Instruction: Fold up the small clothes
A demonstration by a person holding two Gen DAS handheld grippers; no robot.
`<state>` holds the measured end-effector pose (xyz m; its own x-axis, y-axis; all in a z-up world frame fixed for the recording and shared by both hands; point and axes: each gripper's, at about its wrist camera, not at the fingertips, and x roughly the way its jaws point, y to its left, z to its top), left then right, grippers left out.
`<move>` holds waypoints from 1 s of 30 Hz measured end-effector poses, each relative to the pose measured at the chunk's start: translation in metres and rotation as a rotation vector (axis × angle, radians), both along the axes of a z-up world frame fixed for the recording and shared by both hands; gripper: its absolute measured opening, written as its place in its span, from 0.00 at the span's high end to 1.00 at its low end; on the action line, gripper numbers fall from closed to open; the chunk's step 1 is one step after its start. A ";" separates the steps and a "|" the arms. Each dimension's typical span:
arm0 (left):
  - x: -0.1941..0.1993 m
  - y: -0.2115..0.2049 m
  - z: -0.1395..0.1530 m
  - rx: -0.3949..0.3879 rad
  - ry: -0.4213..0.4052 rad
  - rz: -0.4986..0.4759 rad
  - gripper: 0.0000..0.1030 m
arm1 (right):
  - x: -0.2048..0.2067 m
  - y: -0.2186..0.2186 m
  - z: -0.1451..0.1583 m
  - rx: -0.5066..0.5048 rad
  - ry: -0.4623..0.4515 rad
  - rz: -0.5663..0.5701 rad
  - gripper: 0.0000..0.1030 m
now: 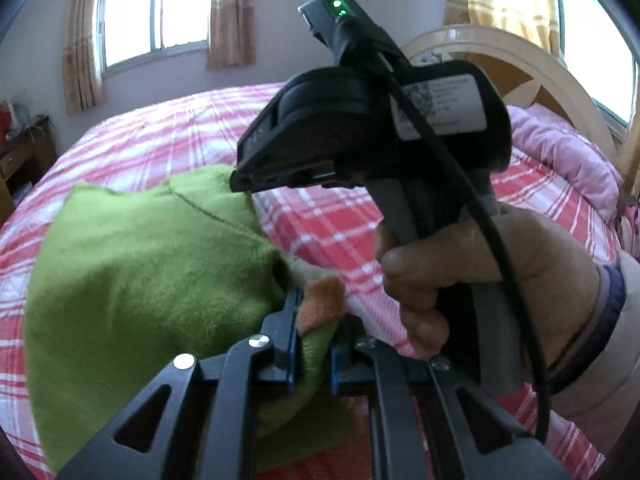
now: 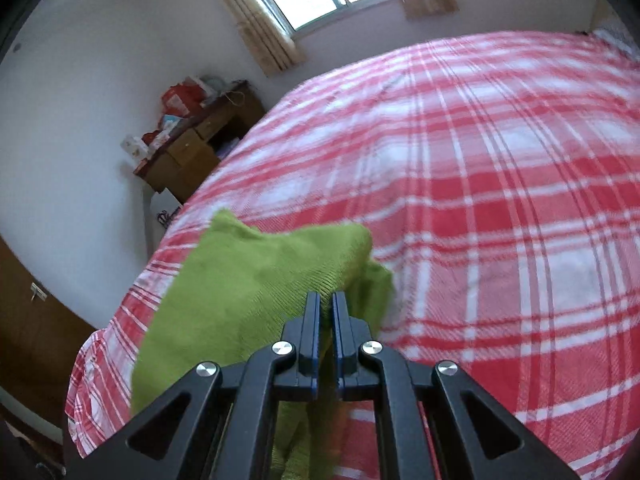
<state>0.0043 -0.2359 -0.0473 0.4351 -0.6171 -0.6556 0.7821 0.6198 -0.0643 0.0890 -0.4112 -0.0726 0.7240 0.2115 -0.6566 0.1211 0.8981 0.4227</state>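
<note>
A small green knit garment point(image 1: 132, 280) with an orange cuff point(image 1: 320, 300) hangs over the red-and-white plaid bed point(image 1: 328, 216). My left gripper point(image 1: 314, 344) is shut on its edge by the orange cuff. The right gripper's body point(image 1: 360, 128) and the hand holding it fill the middle of the left wrist view, close beside. In the right wrist view my right gripper point(image 2: 327, 304) is shut on a fold of the same green garment point(image 2: 256, 280), lifted above the plaid bed point(image 2: 500, 200).
A pink quilt point(image 1: 560, 152) and a cream headboard point(image 1: 560, 76) lie at the bed's far right. A brown desk with clutter point(image 2: 192, 136) stands by the wall beyond the bed's left edge. Curtained windows point(image 1: 156, 12) are behind.
</note>
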 end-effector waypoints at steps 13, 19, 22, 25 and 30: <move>-0.031 0.079 0.014 -0.006 0.009 0.043 0.21 | -0.071 -0.007 0.005 0.082 -0.064 -0.170 0.94; -0.031 0.119 0.013 0.060 -0.006 0.172 0.21 | -0.133 0.030 0.020 0.052 -0.101 -0.170 0.94; -0.035 0.127 0.014 0.100 -0.023 0.209 0.21 | -0.147 0.048 0.023 0.035 -0.101 -0.176 0.93; -0.040 0.131 0.014 0.167 -0.088 0.252 0.21 | -0.156 0.059 0.024 0.021 -0.097 -0.174 0.90; -0.027 0.137 0.011 0.201 -0.080 0.290 0.21 | -0.164 0.070 0.032 -0.005 -0.123 -0.171 0.43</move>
<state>-0.0228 -0.0987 -0.0358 0.6282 -0.3226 -0.7081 0.5694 0.8108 0.1358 -0.0754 -0.3409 -0.0404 0.8239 0.0756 -0.5616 0.2193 0.8713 0.4390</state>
